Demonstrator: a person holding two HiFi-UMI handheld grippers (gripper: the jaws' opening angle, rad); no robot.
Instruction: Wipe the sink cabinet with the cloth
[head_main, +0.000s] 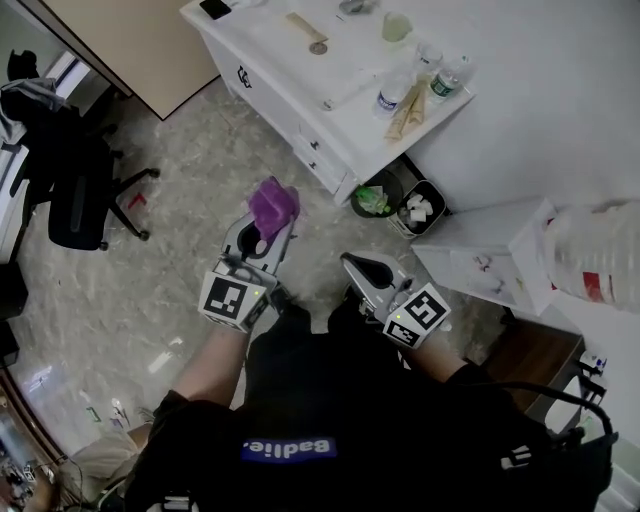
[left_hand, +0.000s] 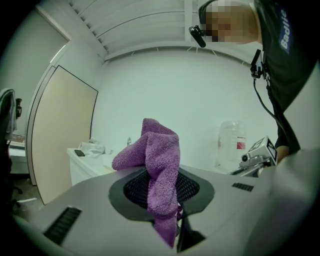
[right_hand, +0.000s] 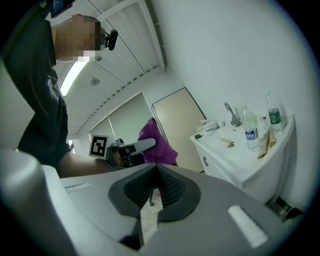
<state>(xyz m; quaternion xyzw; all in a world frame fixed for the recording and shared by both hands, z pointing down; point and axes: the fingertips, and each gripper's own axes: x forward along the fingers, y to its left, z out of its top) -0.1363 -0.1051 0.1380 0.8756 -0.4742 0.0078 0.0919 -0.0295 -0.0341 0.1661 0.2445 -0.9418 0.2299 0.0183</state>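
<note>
A purple cloth is pinched in my left gripper, which is shut on it at waist height over the floor. In the left gripper view the cloth stands up from between the jaws of the left gripper. My right gripper is held beside it with its jaws shut and nothing in them. The right gripper view shows the right gripper pointing past the cloth. The white sink cabinet stands ahead against the wall, apart from both grippers, and shows again in both gripper views.
Bottles and small items lie on the cabinet top. Two waste bins sit at its right end, next to a low white unit and a big water jug. A black office chair stands at the left.
</note>
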